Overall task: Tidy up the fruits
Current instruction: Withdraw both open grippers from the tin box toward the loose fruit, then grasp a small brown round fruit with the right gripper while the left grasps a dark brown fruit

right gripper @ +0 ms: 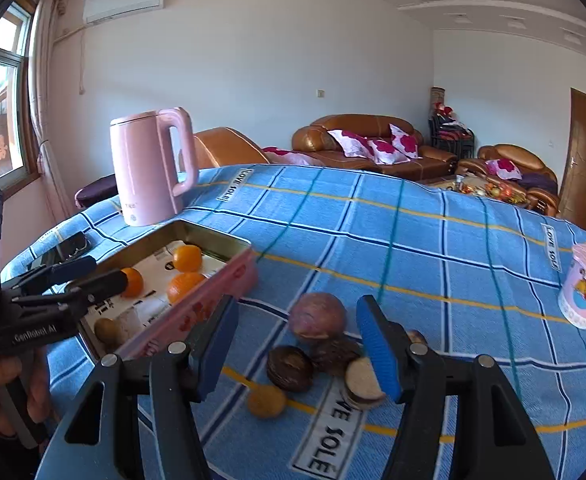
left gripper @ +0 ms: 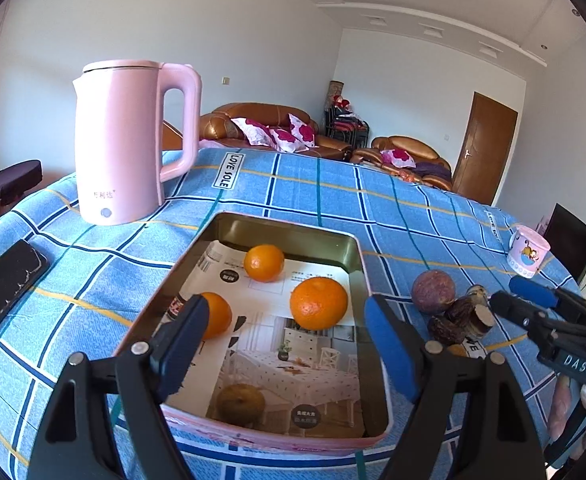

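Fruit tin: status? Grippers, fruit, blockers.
Left gripper open over tin, empty. Right gripper open, empty, above loose fruit pile beside the tin. Three oranges and a brownish fruit in the tin. Nothing in the way.

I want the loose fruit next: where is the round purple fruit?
The round purple fruit lies on the blue checked tablecloth, right of the pink tin tray, touching the dark wrinkled fruits nearer the camera.
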### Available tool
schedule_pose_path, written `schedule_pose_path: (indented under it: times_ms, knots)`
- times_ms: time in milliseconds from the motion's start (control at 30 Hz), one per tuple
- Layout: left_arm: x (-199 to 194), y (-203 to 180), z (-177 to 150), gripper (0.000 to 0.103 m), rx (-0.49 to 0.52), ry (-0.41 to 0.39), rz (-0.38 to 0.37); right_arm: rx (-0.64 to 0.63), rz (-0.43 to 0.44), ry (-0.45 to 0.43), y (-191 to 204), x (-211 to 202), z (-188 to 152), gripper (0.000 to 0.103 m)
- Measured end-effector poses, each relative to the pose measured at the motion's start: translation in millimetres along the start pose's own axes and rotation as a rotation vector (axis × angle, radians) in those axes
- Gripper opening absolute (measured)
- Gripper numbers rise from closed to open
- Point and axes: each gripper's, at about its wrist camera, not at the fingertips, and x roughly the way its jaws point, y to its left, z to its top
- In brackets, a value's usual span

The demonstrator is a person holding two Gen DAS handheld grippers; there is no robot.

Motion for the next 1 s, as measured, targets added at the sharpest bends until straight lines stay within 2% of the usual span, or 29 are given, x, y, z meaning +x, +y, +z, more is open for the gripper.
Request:
schedule_pose_path:
  times_ms: [133, 300, 433, 633, 700, 733, 900, 1000]
  knots:
    - [-1.8, -13.0, -2.0, 0.083, 0.021, -0.001, -0.009, -0.01, -0.017, 0.068, 2.3, 6.4, -16.8, 0.063]
    - [-3.5, -25.7, -4.6, 0.087, 0.048, -0.005, -0.015, -0.029, 0.015, 0.125, 14.1, 18.0, -25.9, 0.062]
    - [-0.9, -26.9, -6.1, 0.087, 0.046, 0.003, -0.021, -0.028, 0.025, 0.175, 17.7, 28.2, -29.5, 0.052]
    - [-2.1, -31.6, -6.4, 0.087, 0.058, 0.001, -0.028, -0.021, 0.044, 0.246, 22.7, 45.0, -31.0, 0.044]
    - [-2.5, -34.5, -6.3, 0.087, 0.063, 0.002, -0.033, -0.008, 0.063, 0.264, 21.6, 48.7, -31.1, 0.037]
    - [-2.8, -36.4, -6.1, 0.087, 0.066, 0.001, -0.037, -0.003, 0.068, 0.27, 20.9, 49.4, -31.9, 0.029]
    - [-1.3, -53.6, -3.9, 0.087, 0.101, 0.007, -0.069, 0.009, 0.069, 0.23, 17.4, 38.8, -32.9, 0.029]
    - [3.0, -71.6, -2.2, 0.087, 0.147, 0.012, -0.084, 0.014, 0.008, 0.163, 8.5, 24.3, -30.6, 0.029]
